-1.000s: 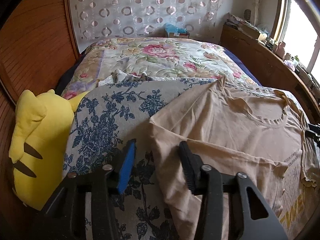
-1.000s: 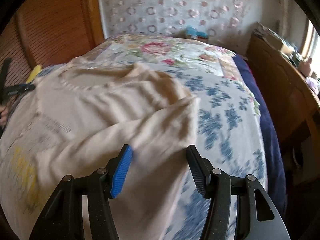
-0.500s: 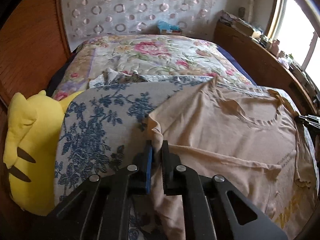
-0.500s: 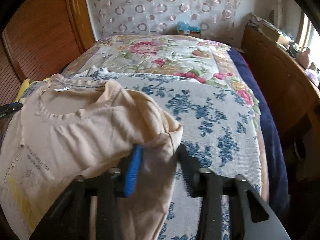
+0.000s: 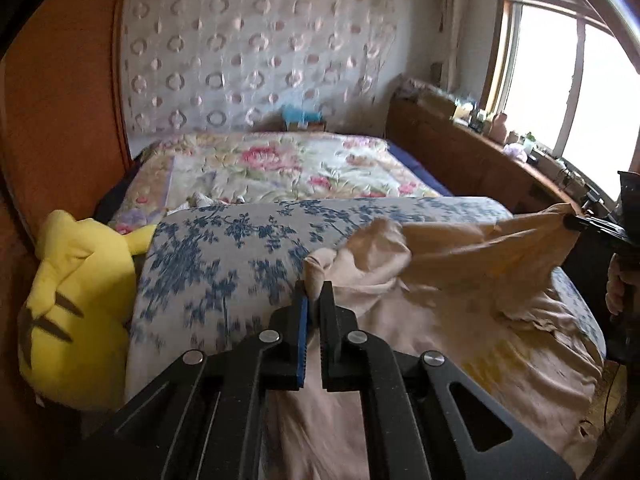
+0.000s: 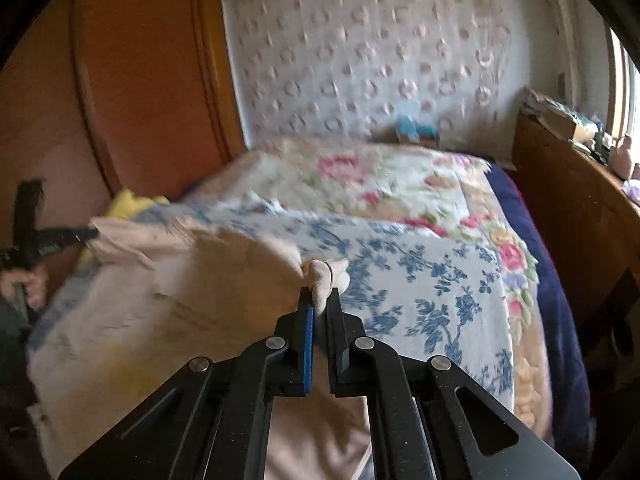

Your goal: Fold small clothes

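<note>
The left gripper (image 5: 314, 294) has its jaws closed on a pinch of the beige shirt (image 5: 452, 264); a small knob of cloth sticks out above its fingertips; the jaws have just been closing, with the fabric between them. The right gripper (image 6: 320, 294) is also clamped on a fold of the same shirt (image 6: 160, 312), with a rounded tuft of cloth standing above the pads; its jaws have just been closing too, on the cloth. In the left wrist view the right gripper (image 5: 572, 222) shows at the right edge of the bed, with the shirt drawn up from the bed toward it in a raised, sagging band. The rest of the shirt lies rumpled on the blue floral cover (image 5: 240, 248), near the front edge of the bed and toward its right side. A yellow plush toy (image 5: 76, 300) leans at the left edge of the bed; a pink floral quilt (image 5: 288, 168) covers the far part.
</note>
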Available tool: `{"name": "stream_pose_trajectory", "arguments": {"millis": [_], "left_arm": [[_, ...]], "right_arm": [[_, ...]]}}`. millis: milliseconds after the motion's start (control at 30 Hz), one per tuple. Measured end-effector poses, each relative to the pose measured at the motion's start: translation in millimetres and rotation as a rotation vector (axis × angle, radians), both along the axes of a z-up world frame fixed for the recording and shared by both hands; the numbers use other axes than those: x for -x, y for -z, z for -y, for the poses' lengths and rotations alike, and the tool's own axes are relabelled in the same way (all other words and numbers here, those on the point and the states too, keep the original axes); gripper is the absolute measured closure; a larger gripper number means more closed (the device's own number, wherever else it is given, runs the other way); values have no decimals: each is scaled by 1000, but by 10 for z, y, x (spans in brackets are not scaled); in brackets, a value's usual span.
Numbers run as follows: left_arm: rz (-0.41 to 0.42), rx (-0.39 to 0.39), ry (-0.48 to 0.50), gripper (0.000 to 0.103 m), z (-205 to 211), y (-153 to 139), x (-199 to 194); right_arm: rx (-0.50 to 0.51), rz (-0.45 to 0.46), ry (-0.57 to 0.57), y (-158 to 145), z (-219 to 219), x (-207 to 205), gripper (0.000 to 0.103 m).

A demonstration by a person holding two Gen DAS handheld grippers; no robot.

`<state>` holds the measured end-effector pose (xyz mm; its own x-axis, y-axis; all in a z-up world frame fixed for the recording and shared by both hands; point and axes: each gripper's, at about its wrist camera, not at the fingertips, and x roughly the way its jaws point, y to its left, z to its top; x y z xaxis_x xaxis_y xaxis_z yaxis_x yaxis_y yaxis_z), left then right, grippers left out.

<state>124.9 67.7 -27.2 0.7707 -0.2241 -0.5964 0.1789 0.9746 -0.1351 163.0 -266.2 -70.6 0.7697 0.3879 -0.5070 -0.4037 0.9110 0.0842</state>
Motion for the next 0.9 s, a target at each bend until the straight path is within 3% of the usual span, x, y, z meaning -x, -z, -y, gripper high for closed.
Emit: {"name": "stream_pose_trajectory", "arguments": {"millis": [167,267,333,500,567,633,733,900], "left_arm": [[23,27,-9,98,-29,31,533],[29,-35,-32,98,40,126,792],[24,-33,-43,98,48,182,913],[27,-29,-31,98,57,184,1092],[37,-20,-31,98,46,144,1201],[42,-72,-46,98,81,119,1296],[22,-83,-29,98,72,143,1412],[-4,-91,-40,98,-32,172,1572]], "right_arm": [[9,23,-26,36,155,581,98],[2,22,-24,97,266,822,98],[-6,15,-21,204,350,958,98],[-7,-47,9,383,365,1108,98],[-23,-55,20,353,389,1181,98],[-24,-50,23,269,430,1262,98],[-7,-44,16,150,435,1480,98],[41,-96,16,239,412,1655,98]]}}
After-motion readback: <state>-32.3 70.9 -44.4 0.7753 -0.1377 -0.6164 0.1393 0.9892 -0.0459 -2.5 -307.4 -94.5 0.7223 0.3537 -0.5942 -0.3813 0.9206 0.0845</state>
